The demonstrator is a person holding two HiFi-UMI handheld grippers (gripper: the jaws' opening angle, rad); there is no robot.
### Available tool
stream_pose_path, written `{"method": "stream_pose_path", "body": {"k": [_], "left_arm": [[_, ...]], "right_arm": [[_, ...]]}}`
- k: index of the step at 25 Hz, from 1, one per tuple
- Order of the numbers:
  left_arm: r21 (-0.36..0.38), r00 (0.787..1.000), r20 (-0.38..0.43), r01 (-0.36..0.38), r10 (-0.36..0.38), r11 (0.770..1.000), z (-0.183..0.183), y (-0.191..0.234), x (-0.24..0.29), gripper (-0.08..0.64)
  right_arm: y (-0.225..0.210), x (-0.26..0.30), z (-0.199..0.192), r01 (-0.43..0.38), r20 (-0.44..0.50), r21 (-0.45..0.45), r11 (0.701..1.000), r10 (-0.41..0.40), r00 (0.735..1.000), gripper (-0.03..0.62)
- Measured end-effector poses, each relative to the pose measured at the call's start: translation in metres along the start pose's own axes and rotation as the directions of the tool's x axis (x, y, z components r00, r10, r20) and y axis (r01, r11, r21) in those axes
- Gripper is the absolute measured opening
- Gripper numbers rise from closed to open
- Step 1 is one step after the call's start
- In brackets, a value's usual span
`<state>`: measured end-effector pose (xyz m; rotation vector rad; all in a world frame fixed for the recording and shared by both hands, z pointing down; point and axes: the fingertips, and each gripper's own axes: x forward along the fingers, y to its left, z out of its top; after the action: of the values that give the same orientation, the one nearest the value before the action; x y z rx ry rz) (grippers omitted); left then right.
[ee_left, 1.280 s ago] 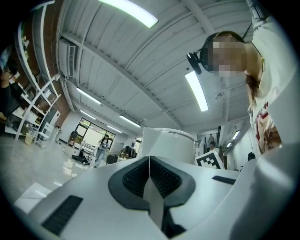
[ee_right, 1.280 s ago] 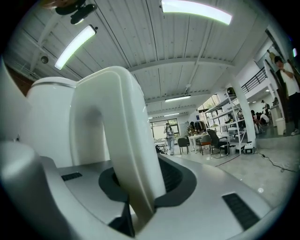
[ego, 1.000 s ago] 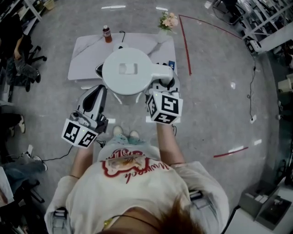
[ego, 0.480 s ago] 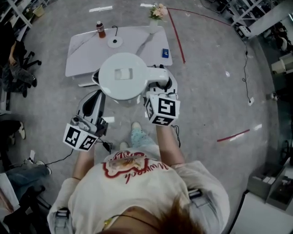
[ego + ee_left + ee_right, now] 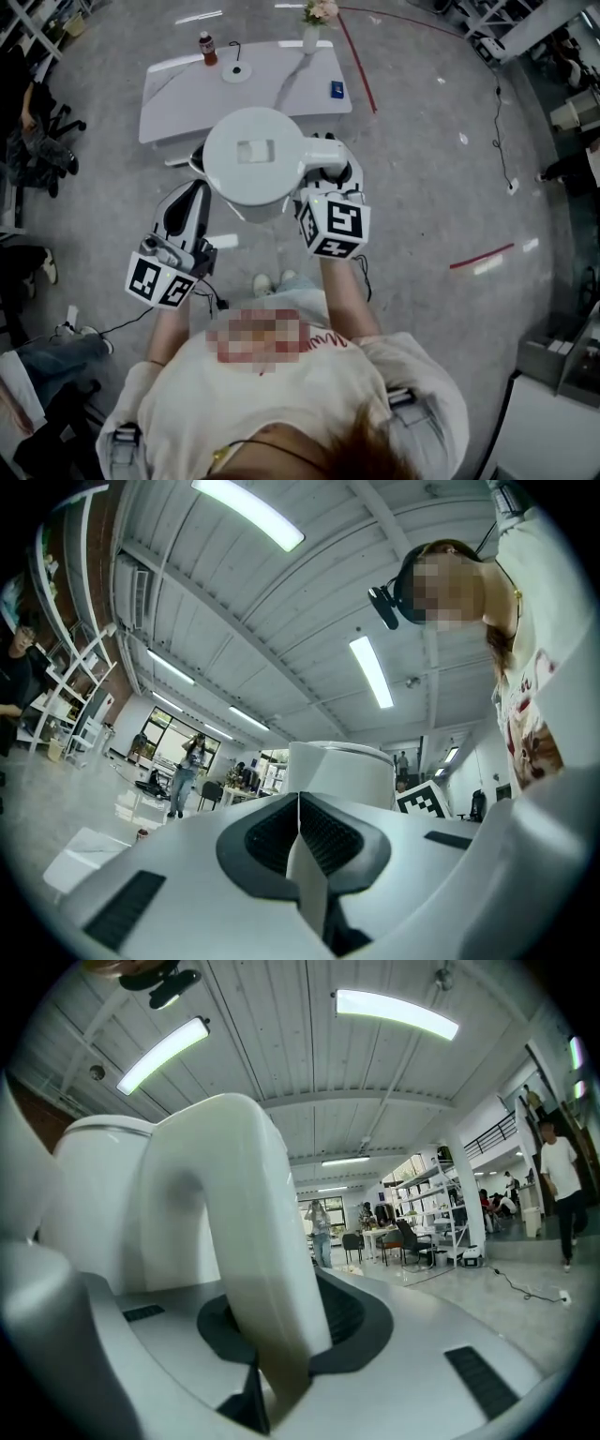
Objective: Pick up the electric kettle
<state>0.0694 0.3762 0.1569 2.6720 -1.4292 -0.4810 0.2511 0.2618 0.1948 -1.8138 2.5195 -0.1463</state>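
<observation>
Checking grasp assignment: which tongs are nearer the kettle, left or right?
Right. The right tongs are clamped on the handle of the kettle. The left tongs, shut and empty, sit just off its left side; contact unclear.

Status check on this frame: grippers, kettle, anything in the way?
Right gripper shut on electric kettle handle. Left gripper shut, empty, close beside it. Kettle in the air, off the table; floor below.

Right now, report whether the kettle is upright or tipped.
Upright: from the head view the kettle shows its round top squarely, and in the right gripper view its handle stands vertical.
</observation>
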Motion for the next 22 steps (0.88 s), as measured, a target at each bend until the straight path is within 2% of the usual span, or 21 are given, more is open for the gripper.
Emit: {"method": "stream_pose_path", "body": {"k": [3, 15, 22], "left_arm": [[-0.002, 1.0, 0.009, -0.007, 0.007, 1.0, 0.003, -0.007, -0.001, 0.012], [0.029, 1.0, 0.013, -0.009, 0.009, 1.0, 0.001, -0.039, 0.01, 0.014], [0.041, 1.0, 0.009, 0.001, -0.002, 0.999, 0.001, -0.047, 0.015, 0.012]], "right_arm": [[0.003, -0.007, 0.01, -0.012, 0.031, -0.036, 0.999, 0.013, 0.999, 0.081], [-0.021, -0.025, 0.025, -0.008, 0.056, -0.038, 0.999, 0.01, 0.998, 0.077], [-0.029, -0.026, 0.02, -0.013, 0.054, 0.003, 1.0, 0.013, 0.998, 0.067]]}}
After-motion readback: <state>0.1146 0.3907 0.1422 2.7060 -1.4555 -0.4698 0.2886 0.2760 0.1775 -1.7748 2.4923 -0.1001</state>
